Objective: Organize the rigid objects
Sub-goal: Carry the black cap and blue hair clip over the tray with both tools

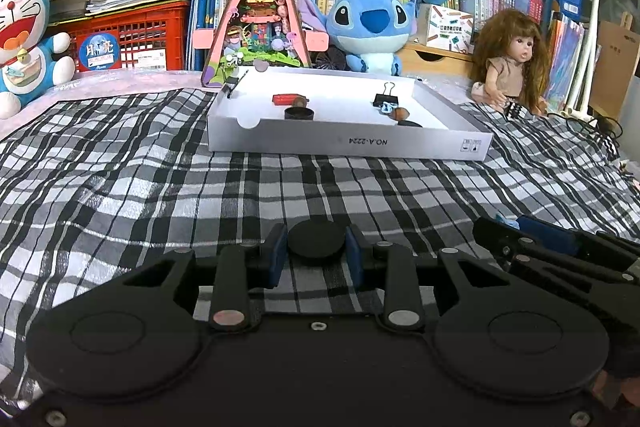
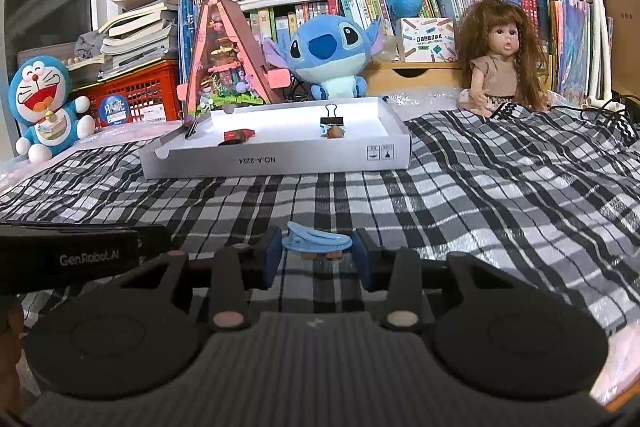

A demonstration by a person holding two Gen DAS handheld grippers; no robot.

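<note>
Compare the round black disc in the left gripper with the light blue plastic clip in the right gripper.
The round black disc is dark, plain and circular; the light blue plastic clip is pale, elongated and curved, with brownish bits beneath. The disc fills the gap between the left gripper's blue-padded fingers, while the clip lies lengthwise across the right gripper. Both are small rigid items held over the checked cloth, short of the white tray.

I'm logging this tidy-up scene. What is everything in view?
white box: one, white, centre of cloth
checked cloth: one, black-and-white, under the box
binder clip: one, black, inside box, right
red piece: one, red, inside box, left
doll: one, brown-haired, behind box, right
black disc: one, black, in left tongs
blue clip: one, blue, in right tongs
left tongs: one, black, closed on black disc
right tongs: one, black, closed on blue clip
</note>
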